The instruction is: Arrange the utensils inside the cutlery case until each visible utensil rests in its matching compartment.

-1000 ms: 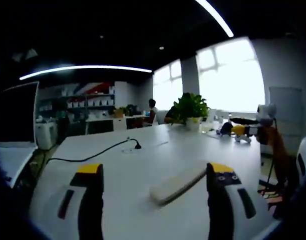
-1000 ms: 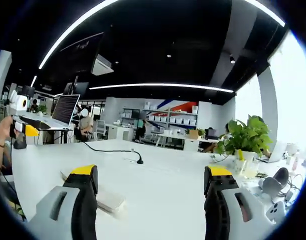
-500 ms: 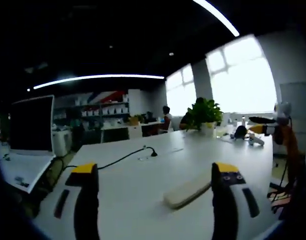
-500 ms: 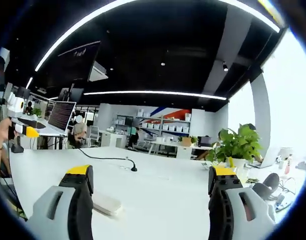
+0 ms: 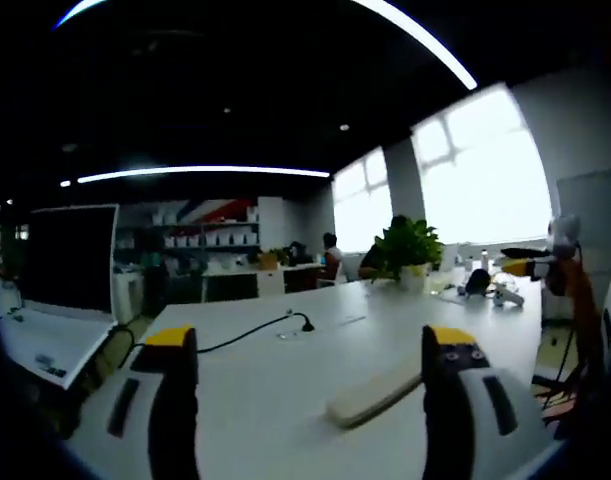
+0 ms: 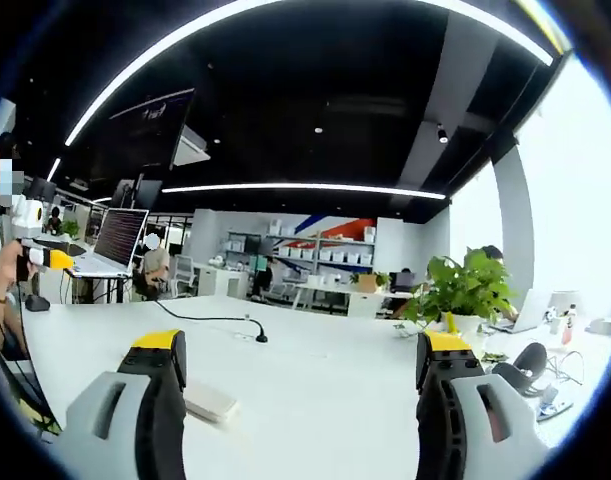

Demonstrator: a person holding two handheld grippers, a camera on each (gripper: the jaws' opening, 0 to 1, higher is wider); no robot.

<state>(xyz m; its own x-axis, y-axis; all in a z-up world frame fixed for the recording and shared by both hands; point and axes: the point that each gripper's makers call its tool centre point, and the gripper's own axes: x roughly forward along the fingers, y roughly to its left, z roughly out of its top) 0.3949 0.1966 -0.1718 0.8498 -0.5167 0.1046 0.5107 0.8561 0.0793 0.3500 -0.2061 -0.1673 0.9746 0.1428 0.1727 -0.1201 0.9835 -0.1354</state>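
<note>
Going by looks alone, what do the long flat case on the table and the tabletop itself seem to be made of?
The case looks like pale beige plastic with a matte finish: rounded edges, even colour, no glare. Blur leaves it open; it might be light wood. The table seems white laminate, smooth and faintly glossy, brightening toward the windows. Both grippers hang open above it.

White table [image 5: 275, 380] extends across an open office. A black cable [image 5: 247, 334] runs over its surface to a small black stub end. A potted green plant [image 5: 405, 245] stands at the far end, near bright windows [image 5: 475, 165]. An open laptop [image 6: 113, 243] sits at the left in the right gripper view. Shelving with white boxes [image 6: 330, 262] lines the back wall. Linear ceiling lights [image 6: 305, 188] are lit. A seated person [image 5: 331, 258] is at a distant desk. Small devices and cables [image 6: 535, 372] lie near the plant; detail unclear.
</note>
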